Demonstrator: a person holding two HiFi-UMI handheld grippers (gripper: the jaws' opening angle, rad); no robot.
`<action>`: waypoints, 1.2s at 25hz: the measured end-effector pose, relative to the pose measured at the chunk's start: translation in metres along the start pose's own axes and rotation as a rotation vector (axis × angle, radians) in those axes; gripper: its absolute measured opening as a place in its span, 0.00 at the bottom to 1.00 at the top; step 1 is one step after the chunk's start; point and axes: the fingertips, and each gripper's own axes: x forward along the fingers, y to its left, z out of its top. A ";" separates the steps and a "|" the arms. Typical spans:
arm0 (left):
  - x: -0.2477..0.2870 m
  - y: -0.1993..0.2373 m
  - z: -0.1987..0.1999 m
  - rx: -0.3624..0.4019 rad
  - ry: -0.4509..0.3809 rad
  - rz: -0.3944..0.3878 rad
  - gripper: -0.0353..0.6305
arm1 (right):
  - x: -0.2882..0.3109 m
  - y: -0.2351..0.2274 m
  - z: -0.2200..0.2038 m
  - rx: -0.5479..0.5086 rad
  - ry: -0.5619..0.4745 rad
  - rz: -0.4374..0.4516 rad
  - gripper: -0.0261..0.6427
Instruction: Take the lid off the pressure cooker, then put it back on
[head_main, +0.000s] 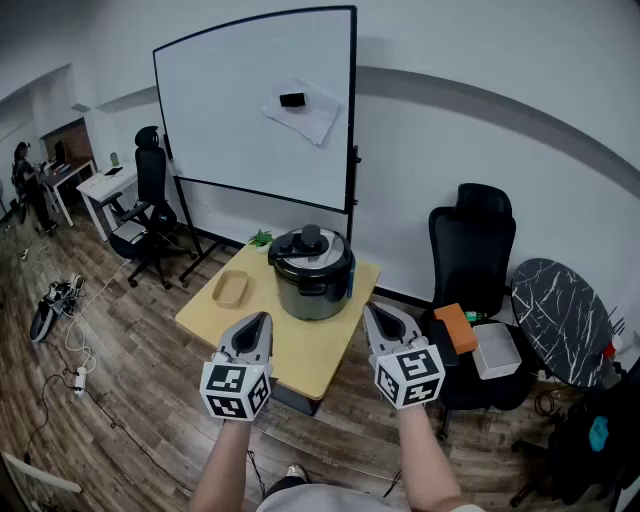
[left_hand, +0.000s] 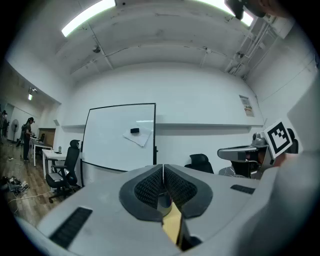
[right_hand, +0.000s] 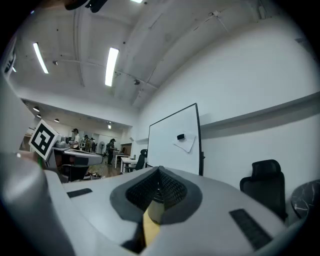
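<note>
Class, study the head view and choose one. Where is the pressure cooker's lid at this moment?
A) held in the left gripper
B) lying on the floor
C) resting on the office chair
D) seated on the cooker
D: the lid sits on top of the pressure cooker on the table, while the left gripper and the right gripper are shut, apart from it.
</note>
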 end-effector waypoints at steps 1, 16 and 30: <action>-0.001 0.001 -0.001 0.000 0.001 0.000 0.08 | 0.000 0.001 -0.001 0.002 0.001 0.000 0.04; -0.007 0.004 -0.005 -0.004 0.015 0.001 0.08 | 0.000 0.007 -0.006 0.031 0.002 0.005 0.04; -0.001 -0.005 -0.007 -0.025 -0.008 -0.022 0.52 | -0.004 0.009 -0.012 0.030 0.017 0.005 0.04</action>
